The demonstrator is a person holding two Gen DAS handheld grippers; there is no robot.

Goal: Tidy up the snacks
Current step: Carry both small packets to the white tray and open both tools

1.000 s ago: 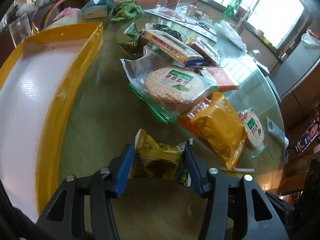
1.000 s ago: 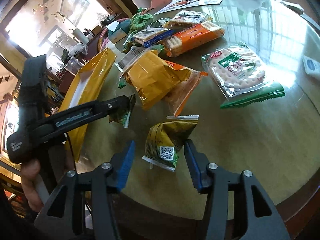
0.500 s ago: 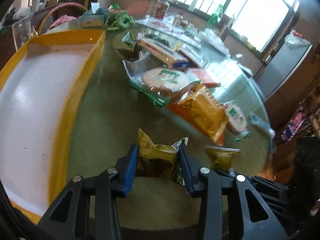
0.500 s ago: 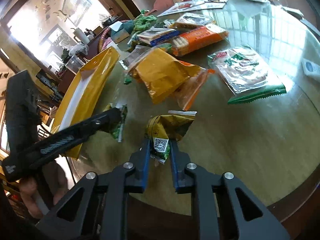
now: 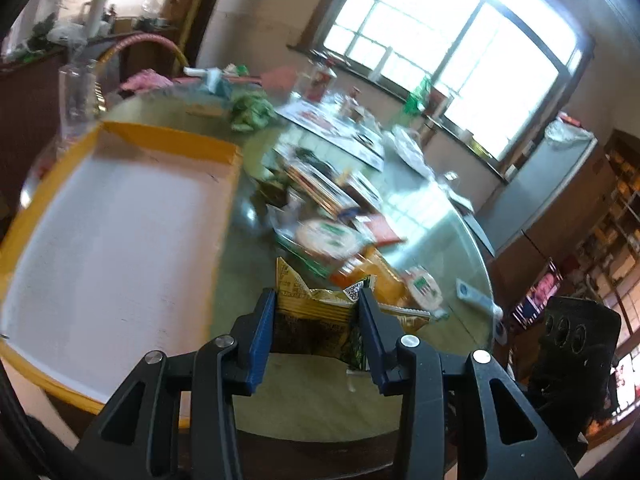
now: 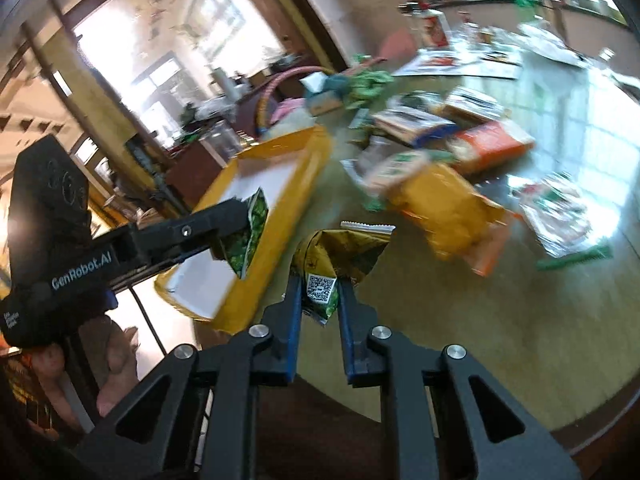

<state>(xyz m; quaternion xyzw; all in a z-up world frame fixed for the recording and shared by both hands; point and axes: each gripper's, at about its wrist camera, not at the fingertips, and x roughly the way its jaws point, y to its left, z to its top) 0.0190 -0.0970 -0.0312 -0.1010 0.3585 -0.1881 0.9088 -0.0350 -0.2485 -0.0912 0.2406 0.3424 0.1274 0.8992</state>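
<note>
My left gripper (image 5: 317, 300) is shut on a small yellow-green snack packet (image 5: 316, 314), held clear of the round glass-topped table (image 5: 304, 400). Its blue pads press both sides of the packet. Left of it lies a yellow tray (image 5: 120, 240) with a bare white floor. My right gripper (image 6: 320, 284) is shut on a second small packet (image 6: 344, 246) by its lower edge, where a QR code shows. In the right wrist view the left gripper (image 6: 240, 224) hangs over the tray's (image 6: 280, 208) near corner with its packet (image 6: 248, 240), a hand under it.
A loose pile of snacks covers the table's middle: a round-cracker bag (image 5: 326, 238), a yellow-orange bag (image 6: 444, 208), an orange cracker pack (image 6: 492, 148), another cracker bag (image 6: 560, 212). Behind the tray are a glass jar (image 5: 78, 92) and a green cloth (image 5: 250, 110).
Both grippers closed on their small packets and lifted them off the table. The left one swung toward the tray; both views are now higher and blurred.
</note>
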